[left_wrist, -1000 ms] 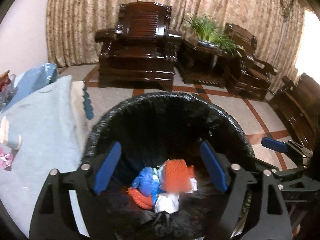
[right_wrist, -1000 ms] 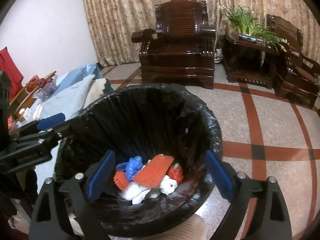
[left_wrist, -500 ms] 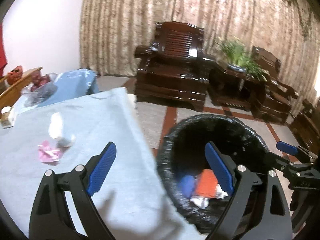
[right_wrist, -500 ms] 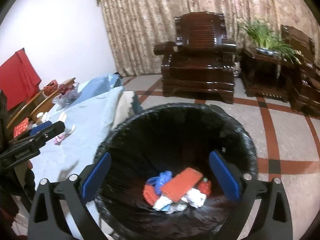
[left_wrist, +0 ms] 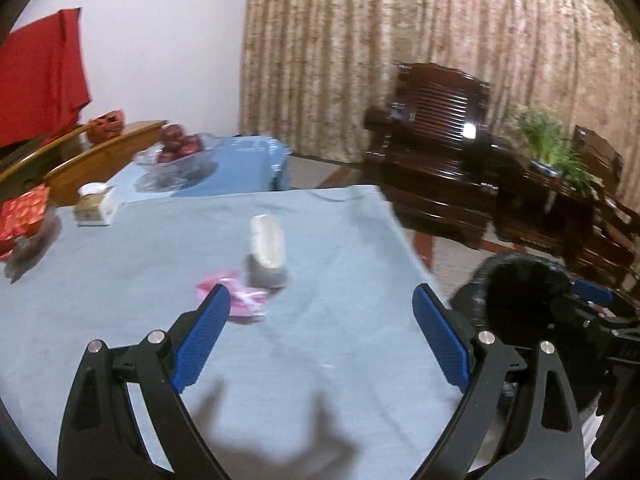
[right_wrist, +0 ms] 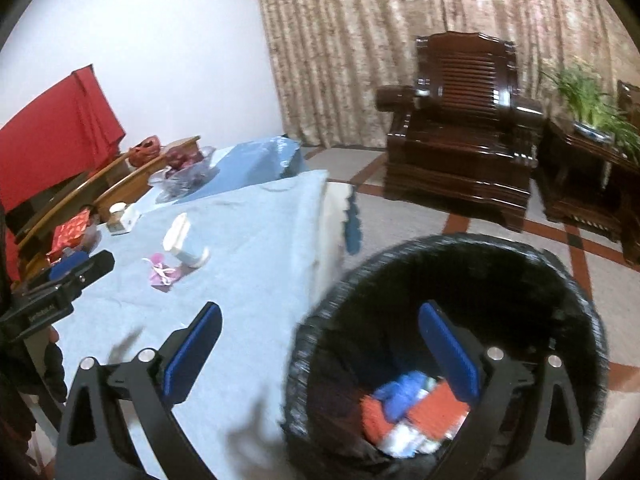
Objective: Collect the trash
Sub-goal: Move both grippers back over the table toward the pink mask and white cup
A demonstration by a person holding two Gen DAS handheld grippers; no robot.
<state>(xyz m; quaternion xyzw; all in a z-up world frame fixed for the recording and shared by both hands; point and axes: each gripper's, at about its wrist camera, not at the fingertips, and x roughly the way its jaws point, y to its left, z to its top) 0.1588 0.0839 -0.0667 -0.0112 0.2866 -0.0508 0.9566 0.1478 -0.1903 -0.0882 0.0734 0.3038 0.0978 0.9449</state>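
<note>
On the light-blue tablecloth (left_wrist: 340,240) lie a crumpled pink wrapper (left_wrist: 244,298) and a tipped white paper cup (left_wrist: 267,248). My left gripper (left_wrist: 320,300) hangs over the cloth just short of them, open wide with nothing between its fingers. The pink wrapper (right_wrist: 162,274) and cup (right_wrist: 184,240) also show at the left in the right wrist view. My right gripper (right_wrist: 320,314) is open and empty, straddling the table's edge and the black-lined trash bin (right_wrist: 560,264). The bin holds orange, blue and white trash (right_wrist: 408,412).
A glass bowl of red fruit (left_wrist: 176,156), a small white box (left_wrist: 94,206) and a red packet (left_wrist: 24,212) stand at the table's far left. Dark wooden armchairs (right_wrist: 464,128) and a plant on a side table (right_wrist: 588,96) stand beyond the bin on the tiled floor.
Both grippers have swung left, away from the bin's mouth. The left one was over the bin and is now over the tablecloth. Both stayed empty.
</note>
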